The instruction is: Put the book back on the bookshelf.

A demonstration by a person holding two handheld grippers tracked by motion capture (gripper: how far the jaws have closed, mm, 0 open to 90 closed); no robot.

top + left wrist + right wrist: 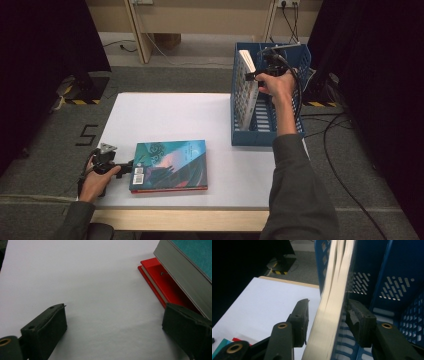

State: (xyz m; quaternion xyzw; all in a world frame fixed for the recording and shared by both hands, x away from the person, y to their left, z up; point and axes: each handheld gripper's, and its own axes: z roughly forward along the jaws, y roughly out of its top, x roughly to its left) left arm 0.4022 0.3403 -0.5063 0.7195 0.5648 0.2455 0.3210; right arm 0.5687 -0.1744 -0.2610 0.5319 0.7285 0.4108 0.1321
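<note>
two books are in play here: one stands upright in the blue slotted file rack [268, 131] at the upper right of the high view, the other lies flat at the lower middle of the white table [165, 112]. my right gripper [262, 76] sits at the top edge of the upright book [246, 92]; in the right gripper view its jaws straddle the white page block [329, 312] with a visible gap on the left side, so i read them as partly open and letting go rather than clamping. i judge this as the release step of shelving that book. my left gripper [115, 325] rests low on the table with jaws wide apart, nothing between them, one jaw just beside the teal-covered book [170, 165] and its red edge [160, 285]. next i'd back the right gripper up and clear of the rack without tipping the book, then work the left jaws around the flat book's near edge.
</note>
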